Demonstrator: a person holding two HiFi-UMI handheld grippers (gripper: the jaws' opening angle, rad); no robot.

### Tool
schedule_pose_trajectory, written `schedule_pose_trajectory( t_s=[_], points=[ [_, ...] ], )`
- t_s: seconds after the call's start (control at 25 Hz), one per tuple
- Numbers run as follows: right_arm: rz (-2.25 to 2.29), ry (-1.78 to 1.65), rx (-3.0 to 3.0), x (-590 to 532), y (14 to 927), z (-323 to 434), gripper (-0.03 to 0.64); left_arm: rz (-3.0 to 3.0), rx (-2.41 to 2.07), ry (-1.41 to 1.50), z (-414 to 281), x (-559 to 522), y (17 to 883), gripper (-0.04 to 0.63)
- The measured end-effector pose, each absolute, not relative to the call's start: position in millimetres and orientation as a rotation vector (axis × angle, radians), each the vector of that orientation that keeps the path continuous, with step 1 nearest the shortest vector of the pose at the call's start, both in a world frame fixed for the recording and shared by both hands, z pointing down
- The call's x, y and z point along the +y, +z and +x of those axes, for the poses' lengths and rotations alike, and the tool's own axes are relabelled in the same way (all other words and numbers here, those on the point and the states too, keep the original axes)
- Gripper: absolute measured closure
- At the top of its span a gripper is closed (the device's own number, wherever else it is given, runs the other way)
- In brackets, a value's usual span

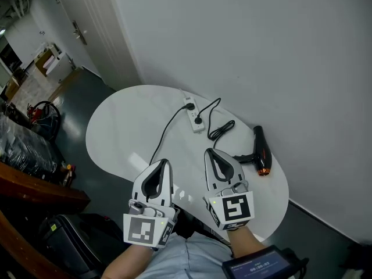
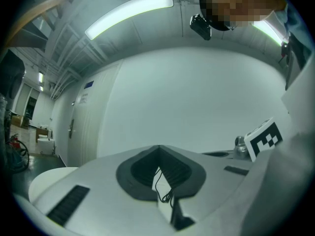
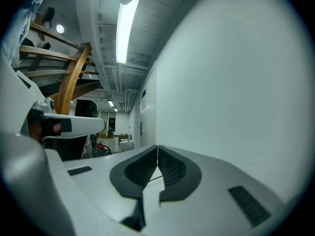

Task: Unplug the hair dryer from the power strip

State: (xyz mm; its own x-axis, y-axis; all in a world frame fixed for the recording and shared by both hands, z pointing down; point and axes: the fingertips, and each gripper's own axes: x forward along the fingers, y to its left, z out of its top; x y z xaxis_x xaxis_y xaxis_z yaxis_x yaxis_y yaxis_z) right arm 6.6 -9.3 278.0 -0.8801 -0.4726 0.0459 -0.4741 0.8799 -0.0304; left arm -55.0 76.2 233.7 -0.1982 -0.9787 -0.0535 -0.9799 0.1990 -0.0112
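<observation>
- Plainly, both tongs hover over the near part of the white desk [image 1: 116, 132], side by side and apart from each other, pointing toward the wall.
- The left tongs [image 1: 164, 163] have their jaws together at the tips, with nothing between them; the left gripper view [image 2: 158, 148] shows the dark pads meeting along one line.
- The right tongs [image 1: 209, 153] are likewise closed and empty; in the right gripper view [image 3: 157, 147] the two pads touch at the tip.
- The power strip [image 1: 192, 113], white, lies on the far side of the desk near the wall, ahead of the two tongs and well apart from them.
- A black plug [image 1: 198, 121] sits in the strip's near end.
- Its cord [image 1: 221, 129] runs in a loose bundle between the strip and the hair dryer.
- The hair dryer [image 1: 260, 147], black with an orange end, lies on its side at the desk's right part, just beside the wall, to the right of the right tongs and not touched by them.
- A second black cable [image 1: 164, 133] leads from the strip's far end down toward the desk's near edge, passing close to the left tongs.
</observation>
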Motion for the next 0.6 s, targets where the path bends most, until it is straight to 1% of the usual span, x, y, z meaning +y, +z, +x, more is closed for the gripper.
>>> schedule_pose_trajectory(
  t_s=[0.28,0.6],
  points=[
    [0.867,0.086,-2.922,-49.5,304.1,-20.3,0.614,-2.059,2.37,0.014,-95.3,28.4,261.8,0.597],
    [0.974,0.126,-2.829,-94.9,322.0,-57.3,0.614,-2.214,2.292,0.019,-139.1,-30.5,273.8,0.597]
  ],
)
